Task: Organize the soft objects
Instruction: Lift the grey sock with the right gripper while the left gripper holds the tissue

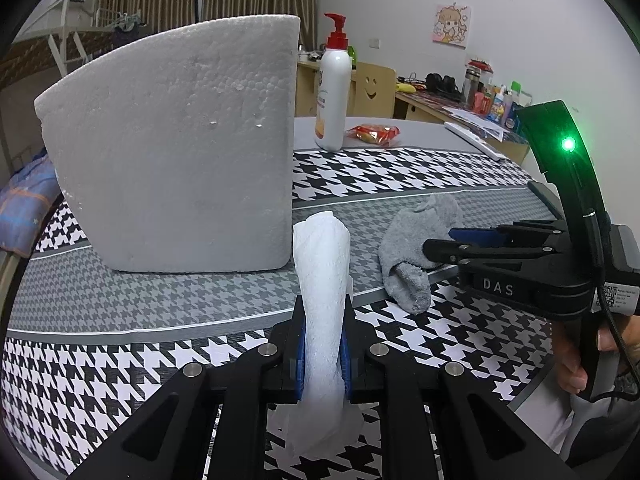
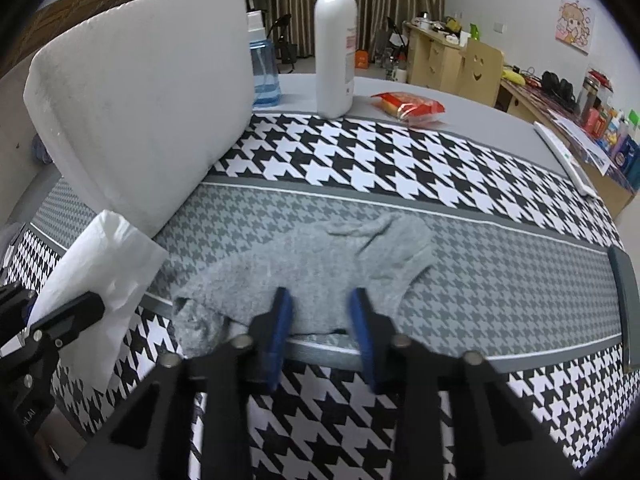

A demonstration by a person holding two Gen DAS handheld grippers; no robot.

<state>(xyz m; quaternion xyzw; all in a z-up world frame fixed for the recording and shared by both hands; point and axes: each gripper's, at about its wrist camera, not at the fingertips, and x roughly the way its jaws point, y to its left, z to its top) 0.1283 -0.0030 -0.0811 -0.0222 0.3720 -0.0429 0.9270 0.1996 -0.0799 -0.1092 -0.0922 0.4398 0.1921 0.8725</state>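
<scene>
Sock (image 2: pixel 304 256) lies flat mid-surface (image 2: pixel 480 264), right hand-held gripper (image 2: pixel 320 304) spread wide over its near edge to pinch it. Left hand-held gripper (image 1: pixel 323 336) squeezes a tissue (image 1: pixel 322 280), lifted beside the foam box (image 1: pixel 172 148).

foam box (image 1: pixel 172 152) — far side hidden | bottle label (image 1: pixel 324 108) — too small to read

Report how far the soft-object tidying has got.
Nothing looks put away yet. In hand: the left gripper is shut on the white tissue near the foam box. The right gripper is open, its fingers straddling the grey sock on the tablecloth. Left: grasp the sock and place both.
</scene>
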